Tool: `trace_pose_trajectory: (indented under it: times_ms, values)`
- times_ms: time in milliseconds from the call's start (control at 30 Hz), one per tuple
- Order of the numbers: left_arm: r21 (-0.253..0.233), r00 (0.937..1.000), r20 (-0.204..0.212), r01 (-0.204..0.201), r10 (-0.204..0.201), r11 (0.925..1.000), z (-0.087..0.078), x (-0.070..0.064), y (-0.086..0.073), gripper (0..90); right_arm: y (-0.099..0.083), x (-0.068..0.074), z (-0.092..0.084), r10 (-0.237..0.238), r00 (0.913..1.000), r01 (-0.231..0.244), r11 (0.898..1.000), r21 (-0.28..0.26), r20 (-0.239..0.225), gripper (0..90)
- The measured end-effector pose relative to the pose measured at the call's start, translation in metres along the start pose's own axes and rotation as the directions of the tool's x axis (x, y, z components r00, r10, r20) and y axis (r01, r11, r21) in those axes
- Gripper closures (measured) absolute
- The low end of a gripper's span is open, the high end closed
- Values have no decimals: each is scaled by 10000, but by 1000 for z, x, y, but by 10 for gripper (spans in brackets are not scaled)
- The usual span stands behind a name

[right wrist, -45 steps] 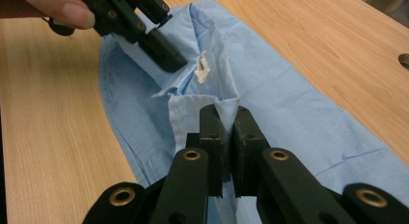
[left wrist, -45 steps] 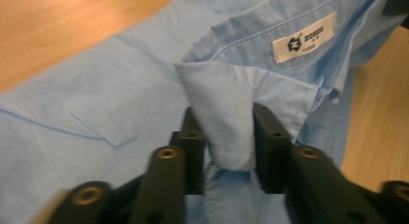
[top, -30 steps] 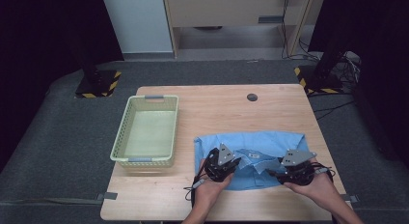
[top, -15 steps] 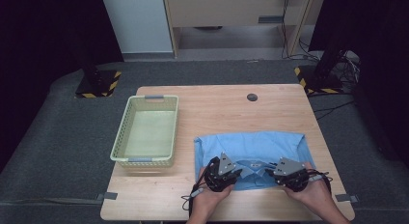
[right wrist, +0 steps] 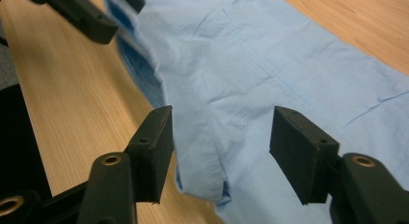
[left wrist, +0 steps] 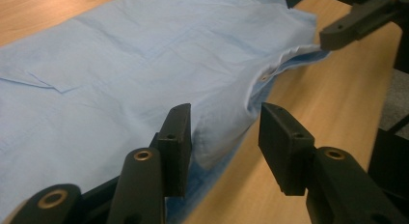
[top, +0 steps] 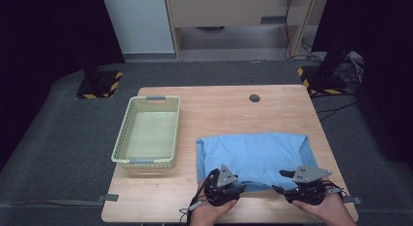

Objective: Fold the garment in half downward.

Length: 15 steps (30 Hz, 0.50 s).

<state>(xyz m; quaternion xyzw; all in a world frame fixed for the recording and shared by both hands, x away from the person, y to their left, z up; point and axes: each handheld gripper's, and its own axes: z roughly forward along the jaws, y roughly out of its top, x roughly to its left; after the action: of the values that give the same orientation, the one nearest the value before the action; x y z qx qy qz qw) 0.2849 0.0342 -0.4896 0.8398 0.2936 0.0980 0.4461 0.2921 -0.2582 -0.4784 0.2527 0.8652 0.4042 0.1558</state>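
A light blue shirt (top: 253, 153) lies spread flat on the right half of the wooden table (top: 219, 109). Both grippers sit at its near hem, held by two hands. In the left gripper view, my left gripper (left wrist: 224, 137) is open; its jaws have just been opening, and a raised fold of the hem stands between them without being pinched. My right gripper (right wrist: 219, 147) is open too, its jaws also just opened, with a loose hem fold between the pads. In the high view the left gripper (top: 239, 187) and the right gripper (top: 281, 182) point toward each other.
A pale green mesh basket (top: 146, 133) stands on the left side of the table. A small black disc (top: 254, 98) is set in the tabletop at the back. The near table edge lies just under both hands, and dark carpet surrounds the table.
Both hands drew back toward the near table edge, taking the shirt's front hem with them. The lifted, bunched hem now lies flatter, and both pairs of jaws have let go of the cloth.
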Motion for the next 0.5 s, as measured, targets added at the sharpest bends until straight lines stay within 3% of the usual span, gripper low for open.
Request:
trace_pose_trajectory:
  times_ms: [133, 267, 400, 500]
  values:
    - [-117, 10000, 83, -15, 16, 9999, -6, -4, 0, 537, -1, -3, -3, 330, 9994, -328, 9994, -110, 100, 366]
    - [-300, 10000, 84, 49, -47, 9995, -9, -5, 3, 534, -3, -6, 1, 585, 9978, -589, 9982, 113, 306, 304]
    - [-321, 9994, -339, -3, -8, 9995, -10, -1, 4, 513, -9, -13, 5, 894, 9943, -919, 9949, 410, 587, 242]
    - [-243, 9975, -681, 178, -194, 9995, -11, 9, 2, 500, -14, -21, 6, 1291, 9893, -1329, 9897, 541, 682, 192]
